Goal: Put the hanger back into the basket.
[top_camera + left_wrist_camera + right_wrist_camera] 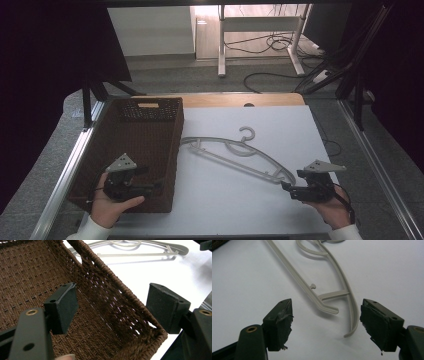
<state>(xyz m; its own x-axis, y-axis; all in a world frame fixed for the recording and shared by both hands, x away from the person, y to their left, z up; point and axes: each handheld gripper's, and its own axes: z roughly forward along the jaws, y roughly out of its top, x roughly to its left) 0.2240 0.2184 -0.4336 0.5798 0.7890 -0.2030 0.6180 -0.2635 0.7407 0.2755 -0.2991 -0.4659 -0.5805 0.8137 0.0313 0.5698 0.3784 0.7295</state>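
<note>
A brown woven basket (135, 145) stands at the left of the white table. A grey plastic hanger (235, 152) lies flat beside it. My left gripper (156, 185) hovers over the basket's near right corner, open. In the left gripper view its jaws (111, 293) straddle the basket's (30, 270) right wall without touching it. My right gripper (286, 188) is open near the hanger's right end. In the right gripper view the hanger's (334, 294) tip lies on the table between the open jaws (327, 305), apart from both pads.
The white table top (225, 205) has a wooden strip (225, 100) at its far edge and metal rails along both sides. Behind it are a desk frame (260, 30) and cables on the floor. The hanger (140, 250) lies beyond the basket in the left gripper view.
</note>
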